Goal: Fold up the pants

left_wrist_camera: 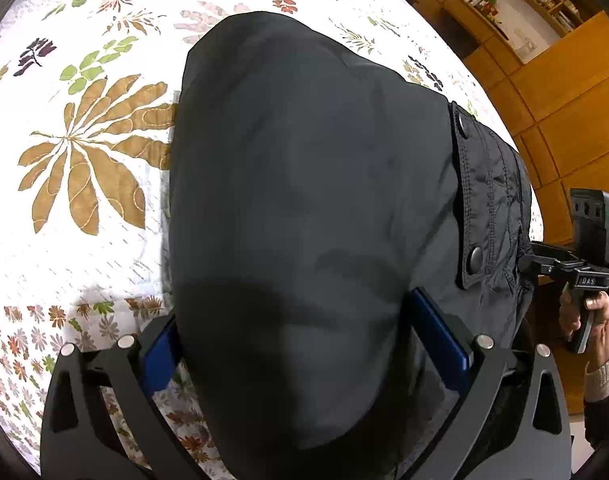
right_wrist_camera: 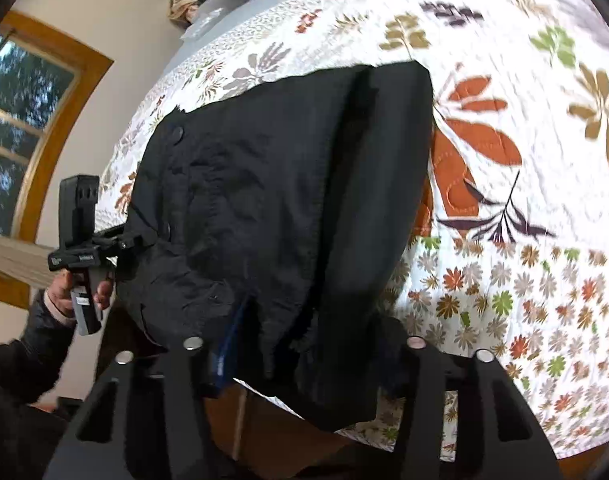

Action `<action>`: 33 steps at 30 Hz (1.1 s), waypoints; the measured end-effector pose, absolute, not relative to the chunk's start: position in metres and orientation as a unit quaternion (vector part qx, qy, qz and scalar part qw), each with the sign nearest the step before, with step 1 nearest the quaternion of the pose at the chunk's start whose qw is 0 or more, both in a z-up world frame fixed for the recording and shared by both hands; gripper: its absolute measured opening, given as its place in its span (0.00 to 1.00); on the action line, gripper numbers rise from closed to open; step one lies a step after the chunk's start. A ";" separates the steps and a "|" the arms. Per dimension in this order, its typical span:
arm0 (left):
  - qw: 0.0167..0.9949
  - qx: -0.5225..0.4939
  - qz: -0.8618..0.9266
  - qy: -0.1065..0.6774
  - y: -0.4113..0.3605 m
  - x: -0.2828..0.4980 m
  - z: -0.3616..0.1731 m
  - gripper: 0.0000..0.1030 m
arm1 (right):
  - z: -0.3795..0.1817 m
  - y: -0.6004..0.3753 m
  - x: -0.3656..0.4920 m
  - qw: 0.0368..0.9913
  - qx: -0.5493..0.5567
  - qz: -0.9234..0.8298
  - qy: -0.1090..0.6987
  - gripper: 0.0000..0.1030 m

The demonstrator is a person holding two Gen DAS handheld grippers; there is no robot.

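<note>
Pants [left_wrist_camera: 304, 184], dark and bulky, lie on a floral quilt [left_wrist_camera: 84, 152] that covers the bed, folded into a thick bundle. In the left wrist view they fill the frame from 12 o'clock down to 6, with a snap-buttoned flap [left_wrist_camera: 470, 196] at about 3 o'clock.

In that view the left gripper [left_wrist_camera: 304, 356] straddles the near end of the bundle: blue pads [left_wrist_camera: 440, 344] stand at either side of the cloth, and whether they press on it cannot be told.

The right wrist view is blurred. There the right gripper [right_wrist_camera: 304, 360] has cloth bunched between its fingers at 6 o'clock, one blue pad [right_wrist_camera: 226, 344] just showing against a fold; it looks to be gripping the pants, though the far pad is hidden. Seen from the left wrist, a hand [left_wrist_camera: 592, 320] holds that tool's handle at 4 o'clock.

By my reading, the step in hand is taking hold of the near edge for another fold. The next move calls for both grippers to pinch all layers, then lift and carry the edge evenly toward 12 o'clock without the thick layers slipping apart.
</note>
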State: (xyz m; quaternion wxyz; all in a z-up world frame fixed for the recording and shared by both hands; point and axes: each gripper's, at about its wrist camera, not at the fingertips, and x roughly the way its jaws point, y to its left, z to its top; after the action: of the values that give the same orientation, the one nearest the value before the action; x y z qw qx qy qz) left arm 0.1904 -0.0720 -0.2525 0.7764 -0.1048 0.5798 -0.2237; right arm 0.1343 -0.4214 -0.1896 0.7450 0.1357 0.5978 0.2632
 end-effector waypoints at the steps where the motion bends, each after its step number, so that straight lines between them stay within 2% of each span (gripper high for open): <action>1: 0.776 -0.107 -0.225 0.580 -0.072 0.191 -0.253 0.98 | -0.190 -0.420 0.135 0.745 0.135 0.266 0.596 0.49; 3: 0.775 -0.113 -0.225 0.580 -0.071 0.190 -0.255 0.98 | -0.194 -0.424 0.138 0.741 0.152 0.268 0.597 0.50; 8: 0.775 -0.110 -0.229 0.579 -0.068 0.188 -0.257 0.98 | -0.199 -0.431 0.142 0.723 0.185 0.266 0.609 0.63; 10: 0.776 -0.108 -0.229 0.578 -0.068 0.187 -0.258 0.98 | -0.201 -0.434 0.145 0.718 0.191 0.262 0.616 0.72; 11: 0.777 -0.108 -0.228 0.577 -0.068 0.187 -0.258 0.98 | -0.202 -0.434 0.146 0.717 0.194 0.263 0.616 0.72; 12: 0.778 -0.108 -0.228 0.575 -0.068 0.187 -0.258 0.98 | -0.203 -0.435 0.146 0.717 0.197 0.263 0.615 0.71; 19: 0.797 -0.094 -0.210 0.559 -0.080 0.177 -0.249 0.98 | -0.192 -0.427 0.141 0.737 0.171 0.267 0.597 0.47; 22: 0.803 -0.086 -0.201 0.555 -0.086 0.174 -0.242 0.95 | -0.186 -0.423 0.140 0.746 0.157 0.269 0.588 0.42; 33: 0.814 -0.073 -0.186 0.545 -0.089 0.166 -0.230 0.90 | -0.171 -0.411 0.145 0.768 0.131 0.284 0.559 0.39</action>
State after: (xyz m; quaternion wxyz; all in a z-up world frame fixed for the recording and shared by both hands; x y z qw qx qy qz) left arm 0.1663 -0.0891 -0.2298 0.8143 -0.0733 0.5449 -0.1863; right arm 0.1450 -0.4105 -0.1709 0.7680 0.1311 0.5588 0.2840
